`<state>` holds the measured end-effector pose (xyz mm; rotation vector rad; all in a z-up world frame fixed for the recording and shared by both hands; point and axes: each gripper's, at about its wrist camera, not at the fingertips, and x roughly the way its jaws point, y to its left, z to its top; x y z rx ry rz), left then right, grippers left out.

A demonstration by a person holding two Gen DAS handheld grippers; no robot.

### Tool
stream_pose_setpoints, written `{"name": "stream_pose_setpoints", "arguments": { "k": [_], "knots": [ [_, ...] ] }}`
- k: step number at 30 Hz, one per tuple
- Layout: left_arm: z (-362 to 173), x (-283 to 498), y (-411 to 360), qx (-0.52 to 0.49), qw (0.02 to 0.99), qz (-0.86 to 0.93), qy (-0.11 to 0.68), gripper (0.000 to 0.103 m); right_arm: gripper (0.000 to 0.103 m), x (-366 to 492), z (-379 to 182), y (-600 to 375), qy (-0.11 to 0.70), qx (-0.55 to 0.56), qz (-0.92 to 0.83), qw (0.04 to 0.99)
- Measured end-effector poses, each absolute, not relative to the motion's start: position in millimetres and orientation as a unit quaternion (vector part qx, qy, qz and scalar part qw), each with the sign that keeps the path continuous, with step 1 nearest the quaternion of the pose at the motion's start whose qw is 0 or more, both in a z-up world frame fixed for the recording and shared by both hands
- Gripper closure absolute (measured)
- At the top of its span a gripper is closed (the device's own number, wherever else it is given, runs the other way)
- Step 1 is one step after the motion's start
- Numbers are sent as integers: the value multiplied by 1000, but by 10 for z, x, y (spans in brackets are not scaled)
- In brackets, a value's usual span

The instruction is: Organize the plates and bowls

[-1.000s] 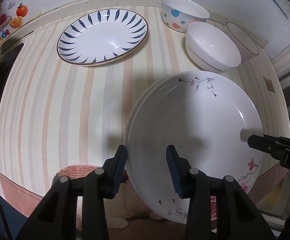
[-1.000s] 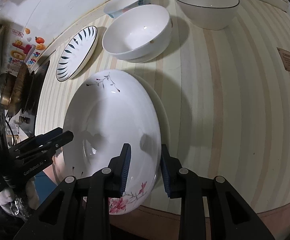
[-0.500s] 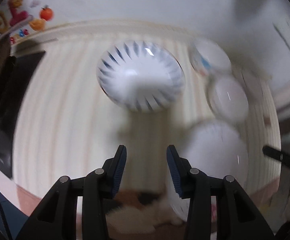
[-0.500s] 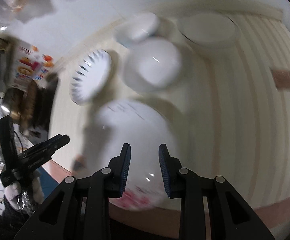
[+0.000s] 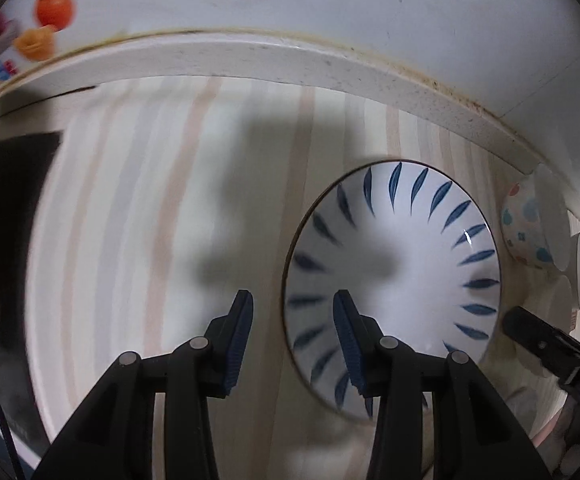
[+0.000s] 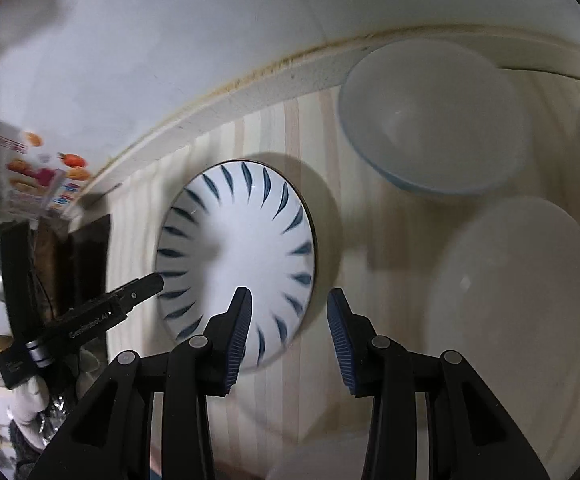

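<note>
Both tongs, left (image 5: pixel 293 340) & right (image 6: pixel 288 338), hang part-open w/ nothing held, right's jaws just widened, each straddling a rim of the blue-leaf plate (image 6: pixel 235 264) lying flat on the striped tabletop (image 5: pixel 129 220). Step looks like reaching for this plate; next calls for lowering & pinching both rims, then lifting level toward the white plate (image 6: pixel 514 304) near right.

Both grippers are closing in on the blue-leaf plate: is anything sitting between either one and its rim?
Nothing visible does. The blue-leaf plate lies alone on the striped counter, with the left gripper at one side and the right gripper at the other, both empty. The bowls stand clear, farther along.
</note>
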<state>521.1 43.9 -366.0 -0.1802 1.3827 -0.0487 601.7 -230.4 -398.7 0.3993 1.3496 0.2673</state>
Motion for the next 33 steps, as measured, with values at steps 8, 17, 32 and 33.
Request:
{"name": "stream_pose_setpoints", "arguments": {
  "k": [8, 17, 32, 33],
  "knots": [
    [-3719, 5236, 311, -45, 779, -45, 624, 78, 79, 6183, -4231, -2091, 624, 128, 95, 765],
    [-3471, 4860, 185, -46, 791, -34, 609, 78, 80, 5992, -4033, -2182, 613, 121, 112, 773],
    [-2550, 4232, -266, -58, 825, -51, 560, 78, 80, 5076, -3189, -2669, 576, 116, 158, 794],
    [-2484, 4146, -311, -57, 827, -53, 557, 78, 80, 4987, -3139, -2720, 573, 113, 159, 796]
  ]
}}
